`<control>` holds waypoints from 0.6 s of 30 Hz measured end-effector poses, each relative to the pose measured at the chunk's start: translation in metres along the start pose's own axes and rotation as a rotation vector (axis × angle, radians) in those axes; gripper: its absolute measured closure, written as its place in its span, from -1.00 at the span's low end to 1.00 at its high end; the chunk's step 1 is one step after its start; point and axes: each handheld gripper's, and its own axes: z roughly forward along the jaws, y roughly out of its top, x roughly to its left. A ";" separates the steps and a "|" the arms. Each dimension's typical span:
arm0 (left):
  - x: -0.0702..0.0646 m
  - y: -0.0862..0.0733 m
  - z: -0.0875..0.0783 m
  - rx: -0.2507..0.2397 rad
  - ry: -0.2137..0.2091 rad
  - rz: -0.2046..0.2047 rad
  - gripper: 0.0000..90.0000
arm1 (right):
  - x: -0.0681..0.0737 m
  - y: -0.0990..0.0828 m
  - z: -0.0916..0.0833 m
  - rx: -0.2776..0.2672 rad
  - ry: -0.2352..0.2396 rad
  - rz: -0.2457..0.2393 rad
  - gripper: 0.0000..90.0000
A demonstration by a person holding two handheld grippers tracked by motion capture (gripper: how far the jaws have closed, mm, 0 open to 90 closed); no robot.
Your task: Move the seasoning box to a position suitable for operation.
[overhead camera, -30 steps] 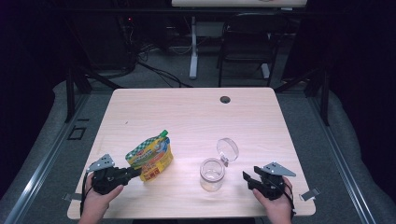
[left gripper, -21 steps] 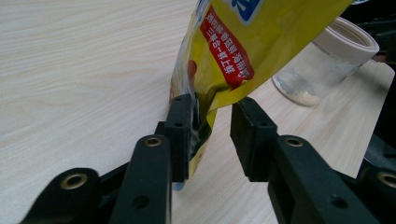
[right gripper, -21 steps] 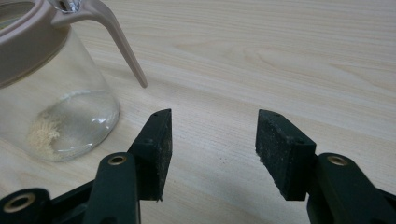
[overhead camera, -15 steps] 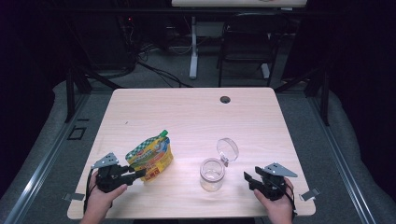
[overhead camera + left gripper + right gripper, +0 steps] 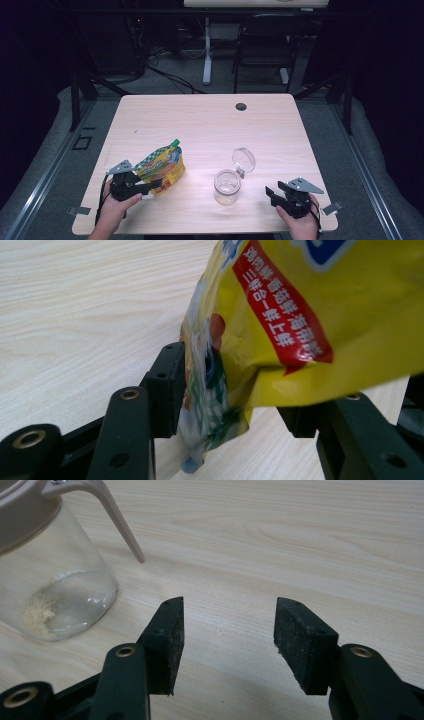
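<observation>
A yellow and green spouted pouch (image 5: 162, 167) stands tilted on the wooden table (image 5: 210, 125) at the front left. My left gripper (image 5: 152, 186) sits at its lower corner. In the left gripper view the pouch (image 5: 310, 315) hangs between the jaws of the left gripper (image 5: 235, 390), which have just been opening; one pad is right at the foil and the other stands apart. A clear glass jar (image 5: 227, 186) with its hinged lid (image 5: 243, 160) flipped up stands at the front middle. My right gripper (image 5: 270, 192) rests open to its right. The jar (image 5: 55, 595) holds a little pale powder, left of the empty right gripper (image 5: 227, 640).
A dark cable hole (image 5: 241, 106) sits near the table's far edge. Behind the table stand a chair (image 5: 265, 45) and a desk leg with cables on the floor. Both hands are close to the table's front edge.
The left gripper's jaws have spread apart around the pouch's lower corner, and the hand has shifted slightly. The pouch, the jar and the right gripper have stayed in place.
</observation>
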 end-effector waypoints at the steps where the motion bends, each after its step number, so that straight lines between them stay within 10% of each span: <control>1: 0.000 0.000 0.000 0.000 0.000 0.000 0.11 | 0.000 0.000 0.000 0.000 0.000 0.000 0.02; 18: 0.005 0.001 0.015 0.012 0.014 -0.010 0.07 | -0.001 -0.002 -0.003 0.001 -0.006 0.008 0.02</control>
